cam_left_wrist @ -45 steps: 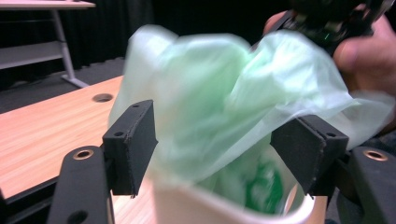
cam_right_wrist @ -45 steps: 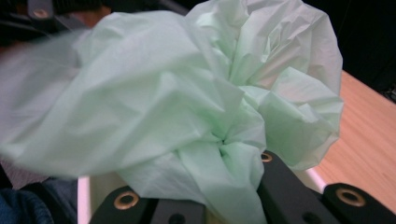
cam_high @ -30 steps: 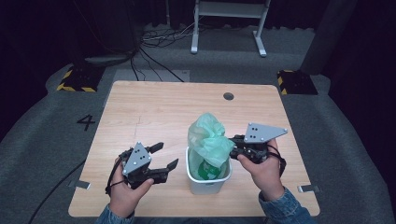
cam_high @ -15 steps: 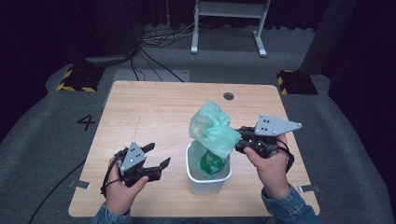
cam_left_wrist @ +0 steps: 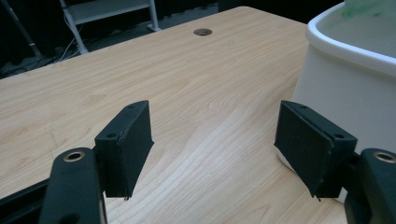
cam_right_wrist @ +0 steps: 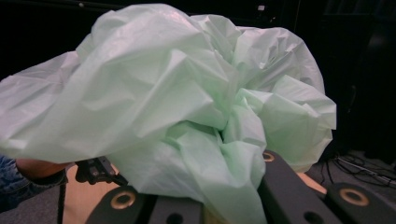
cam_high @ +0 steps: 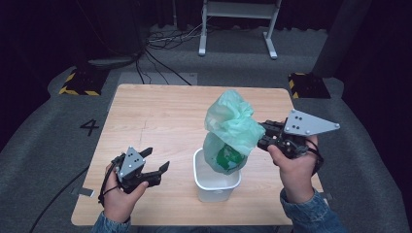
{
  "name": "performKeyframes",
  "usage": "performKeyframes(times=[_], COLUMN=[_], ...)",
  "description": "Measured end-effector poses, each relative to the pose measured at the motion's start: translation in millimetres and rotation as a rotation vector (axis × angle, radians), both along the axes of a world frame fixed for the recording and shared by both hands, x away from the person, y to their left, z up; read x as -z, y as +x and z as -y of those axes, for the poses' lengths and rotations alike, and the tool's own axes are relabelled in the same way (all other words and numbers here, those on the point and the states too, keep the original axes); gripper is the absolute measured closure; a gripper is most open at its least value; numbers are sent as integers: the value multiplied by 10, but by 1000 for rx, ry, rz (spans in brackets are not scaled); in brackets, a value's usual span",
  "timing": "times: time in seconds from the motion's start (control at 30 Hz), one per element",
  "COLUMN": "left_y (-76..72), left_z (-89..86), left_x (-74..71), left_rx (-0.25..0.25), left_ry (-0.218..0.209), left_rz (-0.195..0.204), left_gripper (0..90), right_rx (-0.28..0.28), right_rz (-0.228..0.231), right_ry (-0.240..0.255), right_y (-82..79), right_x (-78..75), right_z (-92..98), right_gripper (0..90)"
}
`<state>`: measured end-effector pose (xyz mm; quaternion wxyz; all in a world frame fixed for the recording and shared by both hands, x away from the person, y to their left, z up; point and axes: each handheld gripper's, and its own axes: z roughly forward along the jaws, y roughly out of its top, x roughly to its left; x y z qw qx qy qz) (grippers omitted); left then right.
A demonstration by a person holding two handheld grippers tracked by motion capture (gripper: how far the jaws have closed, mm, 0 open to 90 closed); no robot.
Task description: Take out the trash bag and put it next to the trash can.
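My desk [cam_high: 160,116] is a pale wooden top with rounded corners, and most of it lies bare: the whole far half and the left side are open, with one small dark round hole [cam_left_wrist: 202,31] near the far edge. Everything sits toward the near edge. There is one white bin [cam_high: 216,179], one green bag [cam_high: 231,128] and two tools. The bin stands near the front edge, between my hands, with free wood on each side of it. My left tool [cam_high: 154,167] is low over the desk just left of the bin, its jaws spread wide with nothing between them; in the left gripper view the bin's white wall [cam_left_wrist: 336,93] rises just beyond the right jaw, close but I cannot tell if it touches. My right tool [cam_high: 265,133] is held up at the bin's right, above the desk, pinching the bag's crumpled plastic; in the right gripper view the plastic [cam_right_wrist: 187,107] bunches out from between the jaws. The bag is thin, translucent, pale green and heavily creased, puffed up above the bin, its lower part hanging into the bin's mouth with a darker green patch [cam_high: 227,158] showing through
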<state>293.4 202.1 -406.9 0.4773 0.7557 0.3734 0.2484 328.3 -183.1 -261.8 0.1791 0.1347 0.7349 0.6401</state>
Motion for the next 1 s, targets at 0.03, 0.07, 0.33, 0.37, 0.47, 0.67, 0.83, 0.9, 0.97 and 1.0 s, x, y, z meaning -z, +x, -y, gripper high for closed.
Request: performKeyframes(times=[0.03, 0.07, 0.33, 0.37, 0.47, 0.67, 0.83, 0.9, 0.97, 1.0], left_y=[-3, -8, -66, -73, -93, -116, -129, -129, -124, -122], left_z=[-14, -27, -169, -188, -239, -327, -367, -379, -389, -390], left_x=[-2, -2, 8, 11, 24, 65, 109, 124, 136, 143], left_rx=[-5, -10, -59, -65, -94, -130, -141, -145, -148, -149], left_ry=[6, 10, 21, 23, 38, 49, 49, 52, 53, 50], left_rz=[4, 3, -5, -9, -9, -23, -39, -45, -46, -49], left_gripper=[270, 270, 267, 266, 247, 230, 231, 231, 231, 231], right_rx=[6, 11, 73, 81, 109, 186, 237, 256, 271, 279], right_rz=[6, 11, 34, 33, 30, 20, -13, -33, -49, -56], right_ry=[1, 4, 9, 10, 7, -26, -44, -45, -49, -52], right_y=[-1, -2, 37, 47, 81, 187, 331, 394, 455, 484], right_x=[-28, -54, -191, -202, -231, -210, -85, -20, 48, 85], right_z=[23, 46, 279, 315, 417, 593, 737, 786, 826, 843], right_gripper=[881, 881, 880, 879, 878, 876, 874, 873, 873, 873])
